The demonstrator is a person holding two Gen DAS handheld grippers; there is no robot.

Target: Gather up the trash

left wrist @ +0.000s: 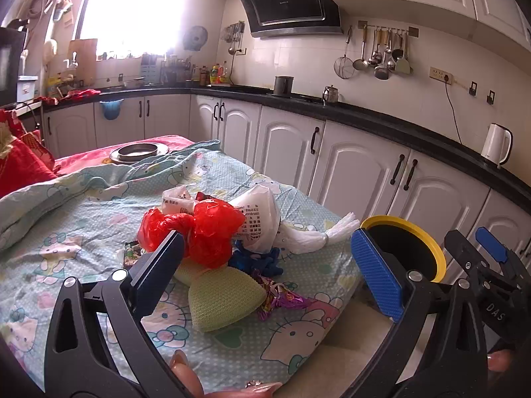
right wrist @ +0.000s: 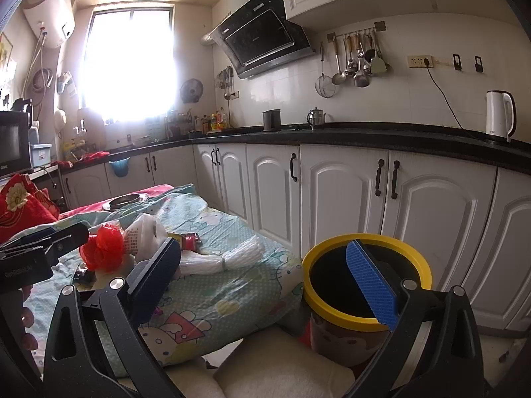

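White kitchen cabinets (right wrist: 332,199) under a black countertop (left wrist: 365,116) back a table draped in a cartoon-cat cloth (left wrist: 83,232). Trash lies heaped at the cloth's middle: a crumpled red plastic bag (left wrist: 205,229), a printed white bag (left wrist: 257,222), a tied white bag (right wrist: 225,258), a blue wad (left wrist: 255,258), a yellow-green sponge pad (left wrist: 222,301) and a purple foil wrapper (left wrist: 282,298). Off the table's corner stands a black bin with a yellow rim (right wrist: 365,318), its mouth up, likely set close so each piece has a short trip. The left gripper (left wrist: 265,265) hangs released over the pile, jaws spread wide around nothing. The right gripper (right wrist: 268,275) is likewise wide and empty, between cloth edge and bin.
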